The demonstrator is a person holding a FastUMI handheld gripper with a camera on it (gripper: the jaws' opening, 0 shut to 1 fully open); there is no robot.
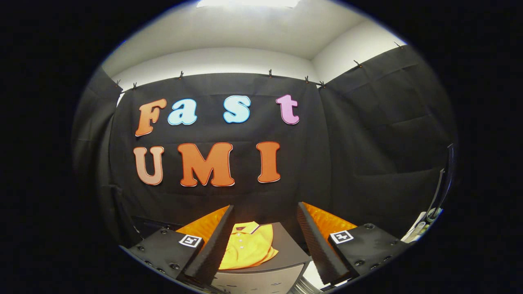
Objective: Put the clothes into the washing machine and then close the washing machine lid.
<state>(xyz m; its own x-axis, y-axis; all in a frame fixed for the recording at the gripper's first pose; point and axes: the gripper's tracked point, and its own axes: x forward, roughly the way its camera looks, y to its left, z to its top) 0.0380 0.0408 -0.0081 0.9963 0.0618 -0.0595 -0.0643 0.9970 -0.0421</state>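
The jaws (261, 249) stand wide open and hold nothing, their two ribbed black fingers (210, 251) framing a yellow polo shirt (245, 247) that lies just ahead, between them. The shirt rests folded on a grey top (292, 249), possibly the washing machine's own, though I cannot tell. Beyond it hangs the black booth wall (318, 175); the likely slip is the fingers closing on one thin layer, so the shirt unfolds, drags or drops.

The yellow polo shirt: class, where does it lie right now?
In the gripper view, the yellow polo shirt lies folded on a grey surface, ahead of the open gripper, nearer its left finger.
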